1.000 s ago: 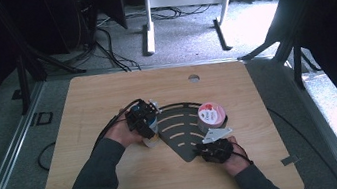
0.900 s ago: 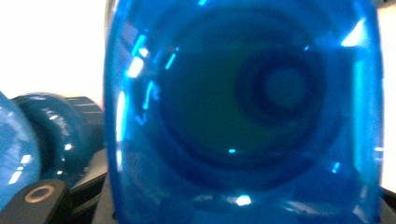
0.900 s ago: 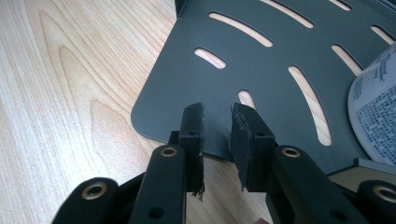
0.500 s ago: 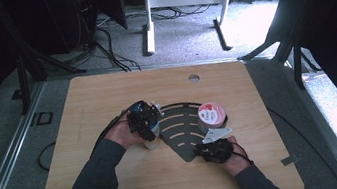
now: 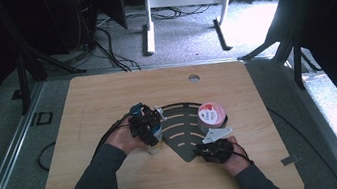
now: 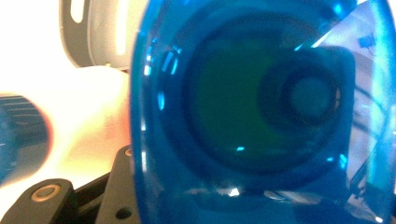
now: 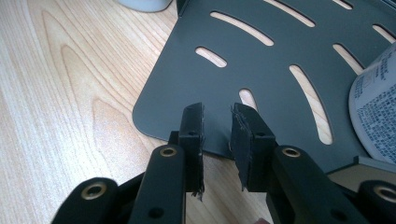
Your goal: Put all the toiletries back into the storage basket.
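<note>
Pale wood-grain tabletop (image 7: 70, 93), smooth; slotted plate (image 7: 280, 70) matt dark metal; cup (image 6: 243, 116) glossy translucent blue plastic.

Your high view looks forward and down from above your side of the table (image 5: 106, 98), far enough to take in the whole top and floor beyond. Your left gripper view sits almost against a blue cup (image 6: 243, 112), too near to focus. Your right gripper view looks low along its jaws at the dark slotted tray (image 7: 261, 65), close up. The tray (image 5: 181, 128) and the cup (image 5: 134, 110) also appear in the high view.
</note>
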### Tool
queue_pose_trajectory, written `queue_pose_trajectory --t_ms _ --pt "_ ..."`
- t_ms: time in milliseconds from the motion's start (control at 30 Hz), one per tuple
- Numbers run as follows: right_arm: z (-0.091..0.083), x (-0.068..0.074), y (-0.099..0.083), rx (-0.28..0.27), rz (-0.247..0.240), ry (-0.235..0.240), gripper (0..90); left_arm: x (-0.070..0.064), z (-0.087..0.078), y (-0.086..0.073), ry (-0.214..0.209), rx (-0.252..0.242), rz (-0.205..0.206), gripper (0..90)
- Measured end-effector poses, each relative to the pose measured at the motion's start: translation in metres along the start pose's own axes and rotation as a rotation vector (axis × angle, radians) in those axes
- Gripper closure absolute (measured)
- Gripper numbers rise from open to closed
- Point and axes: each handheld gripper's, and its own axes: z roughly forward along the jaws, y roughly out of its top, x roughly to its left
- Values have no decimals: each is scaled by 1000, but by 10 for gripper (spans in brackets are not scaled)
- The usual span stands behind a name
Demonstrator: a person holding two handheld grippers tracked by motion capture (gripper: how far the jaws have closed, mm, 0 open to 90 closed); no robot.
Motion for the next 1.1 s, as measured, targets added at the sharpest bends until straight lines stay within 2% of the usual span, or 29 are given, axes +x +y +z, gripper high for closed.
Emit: queue_pose_trajectory --t_ms 300,500,767,1100 --pt "0 0 0 0 0 1 743 -17 -5 7 -45 -24 39 560" --pt "0 0 0 1 0 1 743 -22 -4 11 -51 -29 46 560" --pt "-1 0 -1 2 4 -2 733 -29 -6 24 -70 -58 54 561" --pt "-7 -1 -5 6 16 -12 730 -35 -3 42 -73 -78 61 562"
